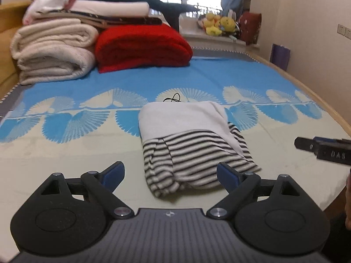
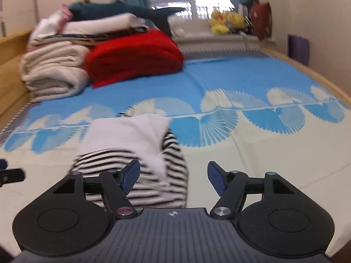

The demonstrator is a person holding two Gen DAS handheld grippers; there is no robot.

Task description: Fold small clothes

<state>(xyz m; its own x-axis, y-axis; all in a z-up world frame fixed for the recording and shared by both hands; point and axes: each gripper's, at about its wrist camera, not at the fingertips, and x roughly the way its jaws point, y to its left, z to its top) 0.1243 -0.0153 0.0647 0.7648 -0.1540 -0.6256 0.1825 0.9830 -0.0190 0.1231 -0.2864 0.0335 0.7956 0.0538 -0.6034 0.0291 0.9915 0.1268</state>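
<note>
1. Garment [image 1: 193, 149]: a small folded piece, striped black and white on its near part and plain pale grey on its far part, lies on the bedspread [image 1: 65, 149] in the near-middle of the bed. It rests flat and nothing grips it.
2. Left gripper [image 1: 170, 175]: both blue-padded fingers are spread wide and hold nothing. The striped near end of the garment lies beyond and between the fingertips; the right fingertip overlaps the garment's near right corner in this view, though contact cannot be confirmed.
3. Right gripper [image 2: 174, 176]: the fingers are spread wide and empty. In its own view, which is blurred, the garment [image 2: 136, 153] sits ahead and to the left, behind the left finger.
4. The tip of the right gripper also shows at the right edge of the left wrist view, well apart from the garment.
5. A thin black cord [image 1: 173, 98] lies on the bedspread just beyond the garment's far edge.
6. Farther back, a red folded blanket [image 1: 142, 46] sits beside a stack of cream blankets [image 1: 52, 50].
7. Yellow plush toys [image 1: 219, 24] sit on the windowsill at the far end.
</note>
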